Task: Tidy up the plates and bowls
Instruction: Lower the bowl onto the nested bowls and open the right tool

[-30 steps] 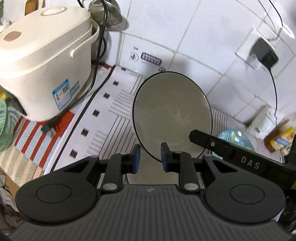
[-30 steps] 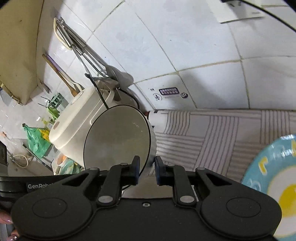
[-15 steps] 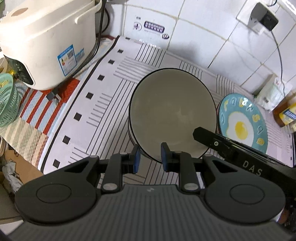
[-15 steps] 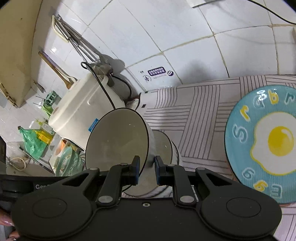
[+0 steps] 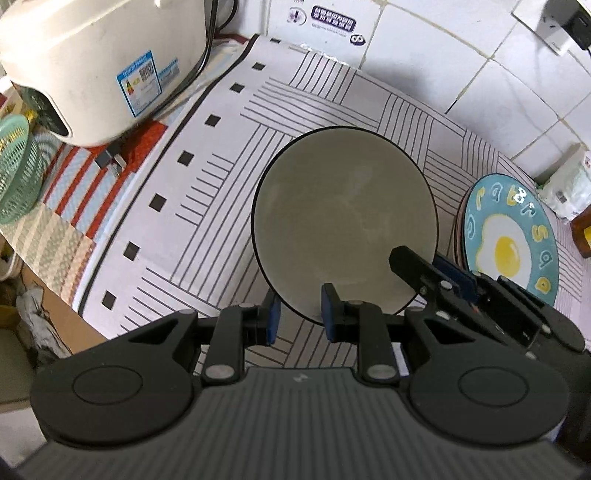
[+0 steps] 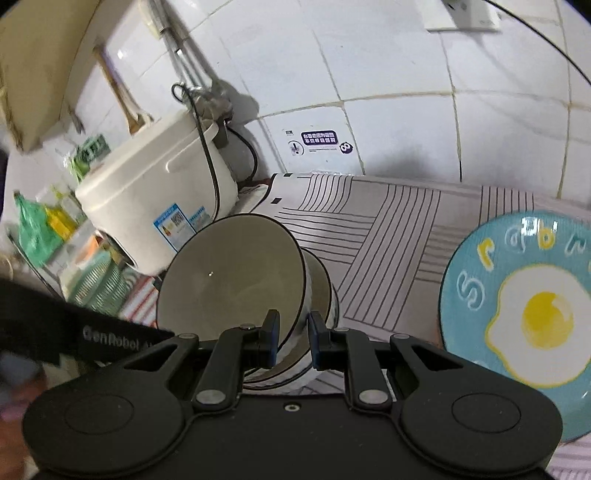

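A cream bowl with a black rim (image 5: 345,221) hangs tilted over the striped mat (image 5: 221,177). My left gripper (image 5: 300,317) is shut on its near rim. My right gripper (image 5: 432,264) comes in from the right and is shut on the rim's right side. In the right wrist view that bowl (image 6: 229,280) leans in my right gripper (image 6: 293,338), and its underside rests in or just above a second matching bowl (image 6: 319,291) standing on the mat. One of the left gripper's fingers (image 6: 122,338) shows at the left. A blue fried-egg plate (image 5: 509,236) (image 6: 517,314) lies to the right, on top of other plates.
A cream rice cooker (image 5: 92,62) with a black cord stands at the back left. A green plastic basket (image 5: 14,173) sits left of it. The tiled wall (image 5: 480,92) closes the back, with a plugged socket (image 5: 554,22). Packets (image 5: 569,184) lie at the far right.
Both grippers carried the bowl downward toward the mat and tipped to look down more. The second bowl appeared beneath it, and the egg plate came fully into view.
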Demonstrator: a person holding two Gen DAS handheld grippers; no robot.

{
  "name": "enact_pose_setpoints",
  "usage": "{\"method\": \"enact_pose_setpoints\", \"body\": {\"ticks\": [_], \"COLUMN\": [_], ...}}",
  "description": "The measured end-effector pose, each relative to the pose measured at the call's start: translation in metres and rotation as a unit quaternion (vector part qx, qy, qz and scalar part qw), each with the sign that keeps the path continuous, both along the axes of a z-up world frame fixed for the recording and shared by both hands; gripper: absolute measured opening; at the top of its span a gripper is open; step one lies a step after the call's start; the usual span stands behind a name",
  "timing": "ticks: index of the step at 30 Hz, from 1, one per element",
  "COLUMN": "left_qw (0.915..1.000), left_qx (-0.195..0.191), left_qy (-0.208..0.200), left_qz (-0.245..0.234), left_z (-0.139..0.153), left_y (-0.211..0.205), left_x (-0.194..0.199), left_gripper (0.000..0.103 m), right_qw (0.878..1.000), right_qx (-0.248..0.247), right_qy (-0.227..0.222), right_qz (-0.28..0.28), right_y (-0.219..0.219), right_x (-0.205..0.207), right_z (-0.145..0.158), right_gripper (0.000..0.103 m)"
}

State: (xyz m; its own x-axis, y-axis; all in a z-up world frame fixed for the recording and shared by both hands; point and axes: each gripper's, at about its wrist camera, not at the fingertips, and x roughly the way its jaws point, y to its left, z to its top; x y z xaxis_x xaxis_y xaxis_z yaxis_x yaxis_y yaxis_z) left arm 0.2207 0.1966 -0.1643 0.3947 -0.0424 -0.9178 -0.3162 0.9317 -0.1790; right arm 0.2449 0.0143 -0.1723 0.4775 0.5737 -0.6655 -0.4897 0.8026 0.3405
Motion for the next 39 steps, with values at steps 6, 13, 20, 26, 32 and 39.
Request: {"method": "enact_pose_setpoints", "body": {"ticks": [6,13,20,26,32,39], "left_qw": [1.0000,1.0000,0.9982,0.9933,0.9896,0.9855], "left_qx": [-0.001,0.005,0.034,0.057,0.065,0.065], "left_qy": [0.009,-0.001,-0.044,-0.086,-0.108,-0.130], "left_qz": [0.002,0.004,-0.024,-0.051,-0.070,-0.088], "left_z": [-0.003,-0.002,0.017,0.026,0.022,0.022], "left_y": [-0.002,-0.001,-0.008,-0.021,-0.030,-0.032], "left_x": [0.006,0.002,-0.015,-0.033,-0.055,-0.078], "left_gripper": [0.022,0.026,0.040,0.041,0.041,0.044], "right_qw": [0.997,0.990,0.993,0.994,0.995,0.994], "right_qx": [-0.058,-0.093,-0.055,-0.046,-0.034,-0.043], "right_qy": [-0.056,-0.090,-0.086,-0.076,-0.082,-0.094], "right_qz": [0.012,0.048,0.051,0.062,0.047,0.048], "right_y": [0.008,0.013,-0.006,-0.028,-0.045,-0.052], "right_x": [-0.005,-0.011,-0.020,-0.030,-0.047,-0.074], "right_z": [0.000,-0.002,0.010,0.020,0.026,0.030], "right_gripper": [0.022,0.026,0.037,0.041,0.043,0.049]}}
